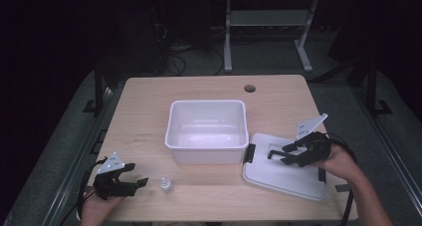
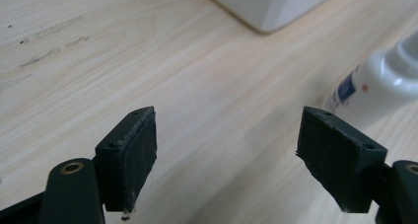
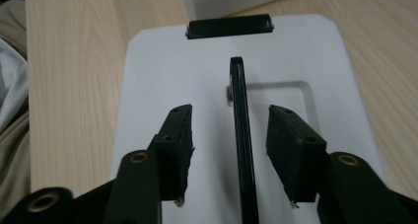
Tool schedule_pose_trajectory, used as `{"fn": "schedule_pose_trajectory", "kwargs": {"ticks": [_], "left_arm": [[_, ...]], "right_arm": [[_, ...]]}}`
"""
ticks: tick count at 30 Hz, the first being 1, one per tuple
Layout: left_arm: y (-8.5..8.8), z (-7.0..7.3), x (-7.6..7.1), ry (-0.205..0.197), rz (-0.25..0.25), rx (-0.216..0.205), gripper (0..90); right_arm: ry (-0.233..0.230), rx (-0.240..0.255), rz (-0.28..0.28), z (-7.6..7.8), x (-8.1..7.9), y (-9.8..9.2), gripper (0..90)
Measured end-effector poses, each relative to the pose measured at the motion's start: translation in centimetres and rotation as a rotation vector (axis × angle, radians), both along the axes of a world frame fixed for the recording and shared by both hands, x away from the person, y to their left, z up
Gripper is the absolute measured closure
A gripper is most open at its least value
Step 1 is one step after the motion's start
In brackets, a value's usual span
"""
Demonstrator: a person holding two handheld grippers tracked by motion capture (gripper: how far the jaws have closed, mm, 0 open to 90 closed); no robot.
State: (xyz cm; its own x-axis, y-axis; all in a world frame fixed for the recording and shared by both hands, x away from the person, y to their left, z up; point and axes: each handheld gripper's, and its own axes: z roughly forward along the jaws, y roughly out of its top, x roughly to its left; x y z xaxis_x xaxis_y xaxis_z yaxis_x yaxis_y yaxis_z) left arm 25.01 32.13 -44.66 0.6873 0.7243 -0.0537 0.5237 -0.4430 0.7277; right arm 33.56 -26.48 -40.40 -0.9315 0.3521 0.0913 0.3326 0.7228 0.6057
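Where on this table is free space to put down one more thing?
The light wooden table is bare left of the white plastic tub, and behind it up to the round cable hole. The near right is crowded by the flat white lid; the small white bottle stands near front.

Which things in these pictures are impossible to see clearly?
- Bottle label: left gripper view, blurred and cut by the right edge; high view, bottle too small.
- Lid near end: right gripper view, behind the right gripper.
- Tub near wall outside: high view, foreshortened.
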Motion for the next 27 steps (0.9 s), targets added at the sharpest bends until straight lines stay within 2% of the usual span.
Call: {"fn": "schedule_pose_trajectory", "kwargs": {"ticks": [3, 5, 7, 11, 15, 22, 27], "left_arm": [[0.3, 0.2, -0.2, 0.012, -0.028, 0.021, 23.0], [0.5, 0.4, -0.6, 0.002, -0.052, 0.037, 23.3], [0.6, 0.6, -0.8, -0.004, -0.074, 0.05, 24.3], [0.7, 1.2, -1.0, 0.02, -0.126, 0.073, 24.3], [0.6, 2.1, -0.9, 0.02, -0.173, 0.097, 24.5], [-0.5, 3.3, -0.9, 0.028, -0.252, 0.165, 25.0], [-1.7, 4.0, -0.9, 0.027, -0.314, 0.184, 27.3]], "right_arm": [[-0.004, 0.024, -0.007, 0.3, -0.2, -0.3, 47.3], [-0.006, 0.022, -0.024, 0.4, -0.2, -0.4, 43.7], [0.005, 0.026, -0.026, 0.4, -0.2, -0.4, 43.3], [-0.004, 0.022, -0.031, 0.5, -0.4, -0.4, 41.5], [-0.005, 0.023, -0.038, 0.6, -0.5, -0.4, 40.2], [-0.003, 0.032, -0.046, 0.7, -0.6, -0.7, 39.3], [-0.007, 0.034, -0.043, 0.7, -0.8, -0.8, 38.9]]}}
